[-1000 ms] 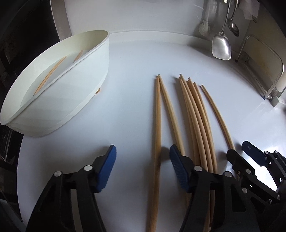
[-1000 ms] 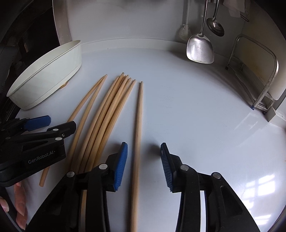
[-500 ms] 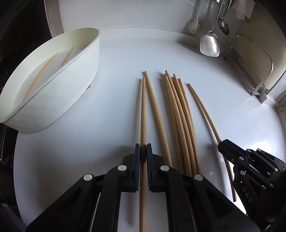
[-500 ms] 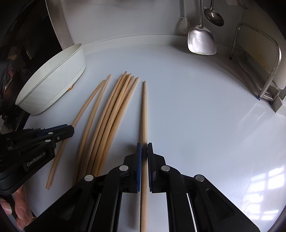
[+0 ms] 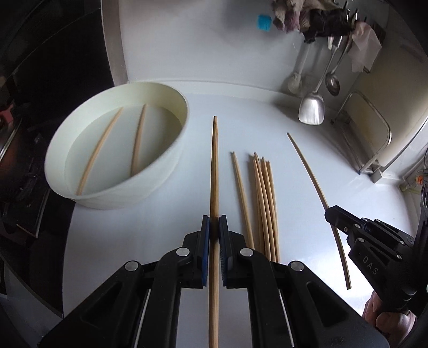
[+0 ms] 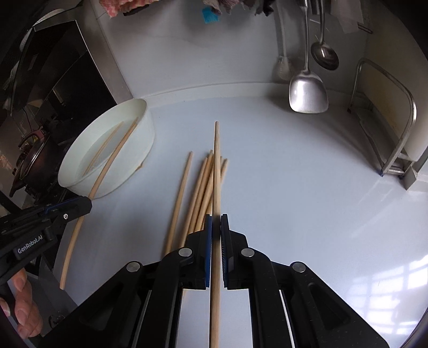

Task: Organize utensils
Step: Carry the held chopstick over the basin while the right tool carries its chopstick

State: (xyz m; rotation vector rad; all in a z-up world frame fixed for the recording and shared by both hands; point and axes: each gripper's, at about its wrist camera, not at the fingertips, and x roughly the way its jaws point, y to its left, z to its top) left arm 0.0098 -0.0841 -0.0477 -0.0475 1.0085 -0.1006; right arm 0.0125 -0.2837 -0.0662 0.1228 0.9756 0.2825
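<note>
My left gripper [image 5: 214, 222] is shut on a wooden chopstick [image 5: 214, 166] and holds it lifted above the white counter, its tip beside the white bowl [image 5: 171, 158]. Two chopsticks [image 5: 137, 143] lie in the bowl. My right gripper [image 6: 216, 220] is shut on another chopstick [image 6: 217, 171], also raised. Several loose chopsticks [image 5: 263, 203] lie in a bundle on the counter between the grippers; they also show in the right wrist view [image 6: 199, 195]. The right gripper with its chopstick shows in the left wrist view [image 5: 331, 211].
A metal spatula [image 6: 307, 93] and a ladle [image 6: 325, 56] hang at the back wall. A metal rack [image 6: 393, 139] stands at the right. A dark stove area [image 5: 24, 166] lies left of the bowl. Cloths [image 5: 307, 16] hang above.
Both grippers closed on a chopstick each, then lifted them off the counter. The views rose and now look farther over the bowl and back wall.
</note>
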